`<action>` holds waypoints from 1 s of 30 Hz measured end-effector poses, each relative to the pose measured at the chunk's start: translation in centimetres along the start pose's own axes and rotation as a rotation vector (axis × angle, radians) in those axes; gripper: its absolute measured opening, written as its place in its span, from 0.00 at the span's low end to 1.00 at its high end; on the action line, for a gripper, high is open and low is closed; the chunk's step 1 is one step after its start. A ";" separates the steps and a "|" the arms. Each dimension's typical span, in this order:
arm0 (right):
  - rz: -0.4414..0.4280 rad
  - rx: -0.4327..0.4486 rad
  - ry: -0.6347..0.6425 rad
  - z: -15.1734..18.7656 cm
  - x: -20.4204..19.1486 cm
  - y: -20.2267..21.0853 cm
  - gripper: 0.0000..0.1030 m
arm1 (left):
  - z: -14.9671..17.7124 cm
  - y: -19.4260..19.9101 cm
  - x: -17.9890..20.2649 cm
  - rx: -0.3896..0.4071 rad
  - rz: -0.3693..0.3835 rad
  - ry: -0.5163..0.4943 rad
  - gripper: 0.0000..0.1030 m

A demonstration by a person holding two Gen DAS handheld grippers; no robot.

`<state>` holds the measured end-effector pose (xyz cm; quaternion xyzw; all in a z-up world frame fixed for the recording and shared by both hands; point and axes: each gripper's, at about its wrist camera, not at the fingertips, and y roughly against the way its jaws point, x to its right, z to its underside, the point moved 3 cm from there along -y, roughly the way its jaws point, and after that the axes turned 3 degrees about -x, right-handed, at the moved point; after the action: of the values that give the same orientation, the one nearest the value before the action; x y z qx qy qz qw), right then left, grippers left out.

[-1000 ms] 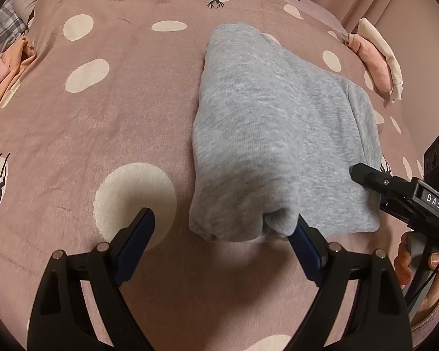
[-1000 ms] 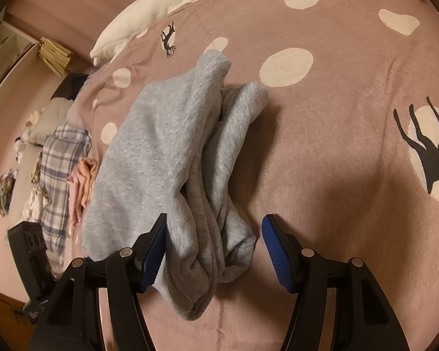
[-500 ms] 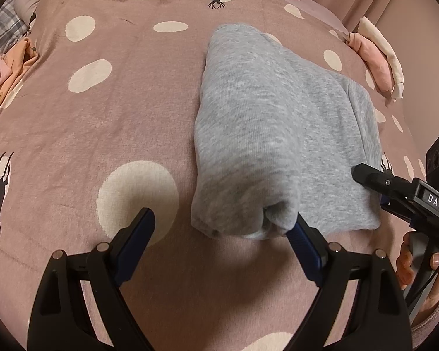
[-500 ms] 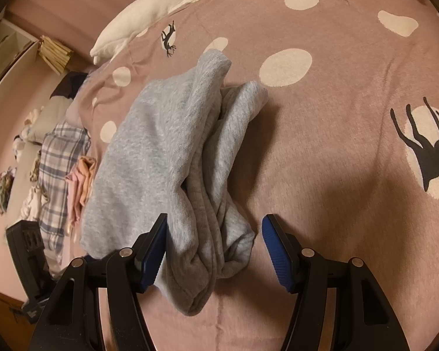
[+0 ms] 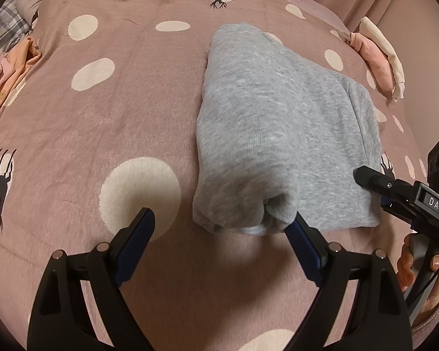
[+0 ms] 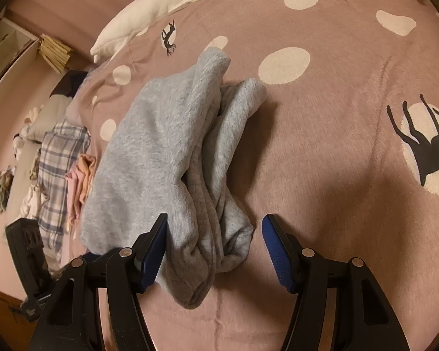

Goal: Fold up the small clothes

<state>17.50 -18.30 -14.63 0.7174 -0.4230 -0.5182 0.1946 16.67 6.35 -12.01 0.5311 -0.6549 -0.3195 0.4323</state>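
Both grippers gape wide and hold nothing, the left gripper [image 5: 222, 231] and right gripper [image 6: 215, 244] each just short of a near end of the folded grey garment [image 5: 266, 134], which lies on the pink spotted bedspread [image 5: 108, 117].

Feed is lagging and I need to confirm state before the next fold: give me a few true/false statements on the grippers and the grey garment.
1. Both grippers are open. True: left gripper and right gripper both stand wide.
2. The grey garment lies spread flat, unfolded. False: it is folded over into a bundle.
3. The garment lies on a pink spotted bedspread. True.
4. The right gripper is clamped on the garment. False: the garment's end sits between open fingers.
5. Pink clothes lie beyond the garment. True.
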 end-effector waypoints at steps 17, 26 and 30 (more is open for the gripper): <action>0.012 -0.001 0.005 0.2 -0.1 0.1 0.62 | 0.1 0.1 -0.1 -0.004 -0.010 -0.003 0.87; 0.016 -0.001 0.006 0.4 -0.1 0.2 0.62 | 0.2 0.2 -0.1 -0.003 -0.012 -0.004 0.87; 0.016 -0.001 0.005 0.4 -0.1 0.2 0.62 | 0.2 0.3 -0.2 -0.004 -0.013 -0.003 0.87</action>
<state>17.06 -18.29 -14.62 0.7152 -0.4279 -0.5151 0.2002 16.39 6.57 -11.92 0.5340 -0.6516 -0.3242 0.4303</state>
